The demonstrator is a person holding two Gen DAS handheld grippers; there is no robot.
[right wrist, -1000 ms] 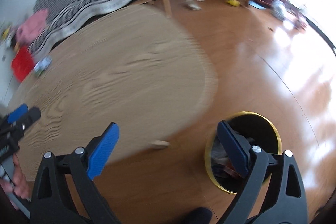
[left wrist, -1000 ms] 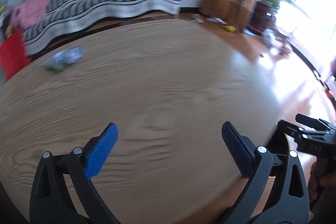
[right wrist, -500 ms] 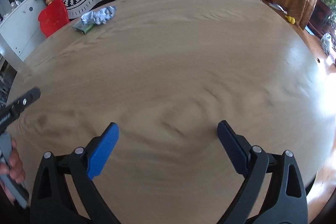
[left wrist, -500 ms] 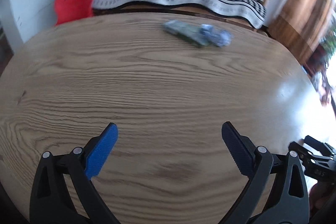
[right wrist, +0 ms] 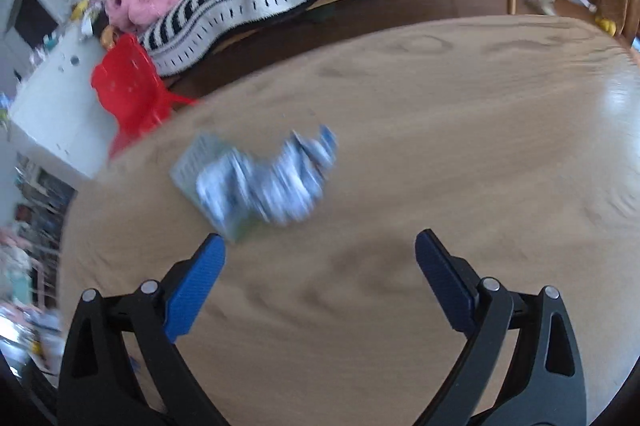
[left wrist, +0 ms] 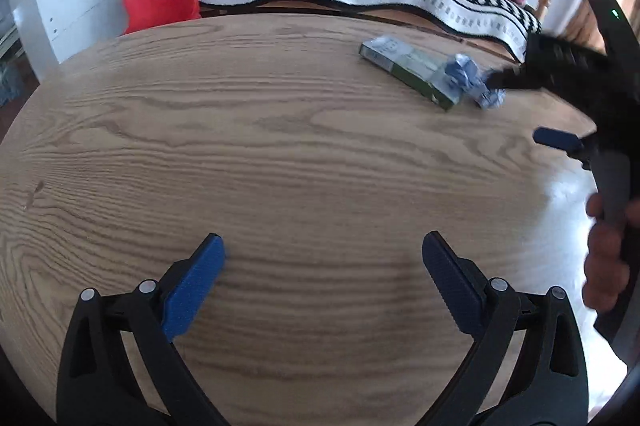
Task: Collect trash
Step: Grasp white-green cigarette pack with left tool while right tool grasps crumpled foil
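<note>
On the oval light-wood counter point(left wrist: 280, 154): a flat green and white carton point(left wrist: 408, 70) touching a crumpled blue and white wrapper point(left wrist: 474, 82), both near the far edge. Right tool point(right wrist: 320, 254) spread wide, empty, just short of the blurred wrapper point(right wrist: 276, 182) and carton point(right wrist: 196, 162), directly ahead. Left tool point(left wrist: 322, 256) likewise agape, holding nothing, well apart from the trash, up and rightward.
</note>
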